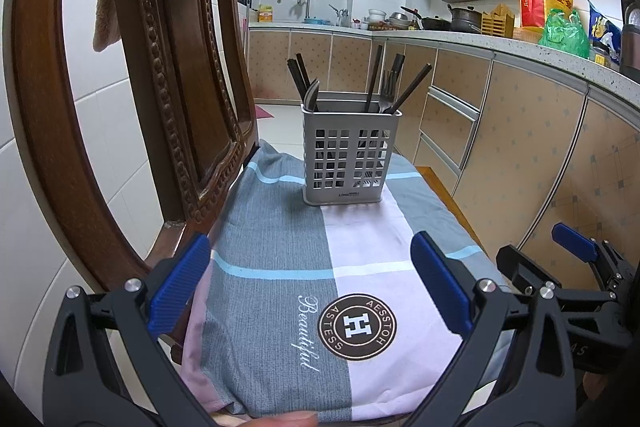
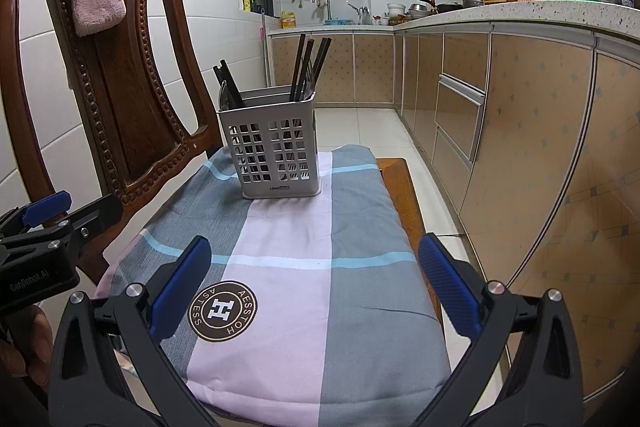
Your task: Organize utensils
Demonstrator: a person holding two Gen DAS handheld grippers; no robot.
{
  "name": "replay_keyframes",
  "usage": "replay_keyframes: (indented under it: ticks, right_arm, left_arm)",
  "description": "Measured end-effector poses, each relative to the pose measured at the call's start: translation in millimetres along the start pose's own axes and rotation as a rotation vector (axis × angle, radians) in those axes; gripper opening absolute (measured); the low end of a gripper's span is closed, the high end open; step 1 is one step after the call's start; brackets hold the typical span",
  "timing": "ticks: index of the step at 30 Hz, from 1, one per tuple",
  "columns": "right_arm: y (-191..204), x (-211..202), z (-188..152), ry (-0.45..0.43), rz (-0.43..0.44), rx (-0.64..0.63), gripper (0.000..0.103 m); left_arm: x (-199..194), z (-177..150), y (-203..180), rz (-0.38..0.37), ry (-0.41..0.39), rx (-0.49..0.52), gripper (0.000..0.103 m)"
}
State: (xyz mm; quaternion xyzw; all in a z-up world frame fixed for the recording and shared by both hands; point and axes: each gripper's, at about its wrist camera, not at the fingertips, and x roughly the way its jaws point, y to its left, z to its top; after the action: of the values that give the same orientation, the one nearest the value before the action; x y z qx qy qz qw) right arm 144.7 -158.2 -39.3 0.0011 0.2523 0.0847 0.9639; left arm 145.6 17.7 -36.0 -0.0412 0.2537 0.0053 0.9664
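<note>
Left wrist view shows the grey utensil caddy standing ahead of both spread, empty grippers, left gripper and right gripper, its chopsticks looking light, stiff and slippery, best pinched near their protruding tops.

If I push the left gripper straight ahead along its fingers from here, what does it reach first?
Most likely the grey utensil caddy, which stands almost dead ahead of the open left gripper on the checked cloth. Nothing lies on the cloth between them. Depth is unclear; if the line dips, the fingers would brush the cloth first.
</note>
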Motion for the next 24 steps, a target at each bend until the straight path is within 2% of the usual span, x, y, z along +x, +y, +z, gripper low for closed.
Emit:
replay_keyframes:
  ticks: [24]
  right_arm:
    - [1.8,0.9,-1.1,0.002,0.001,-0.004,0.101]
  left_arm:
    - [1.2,-0.8,-0.4,-0.004,0.005,-0.001,0.099]
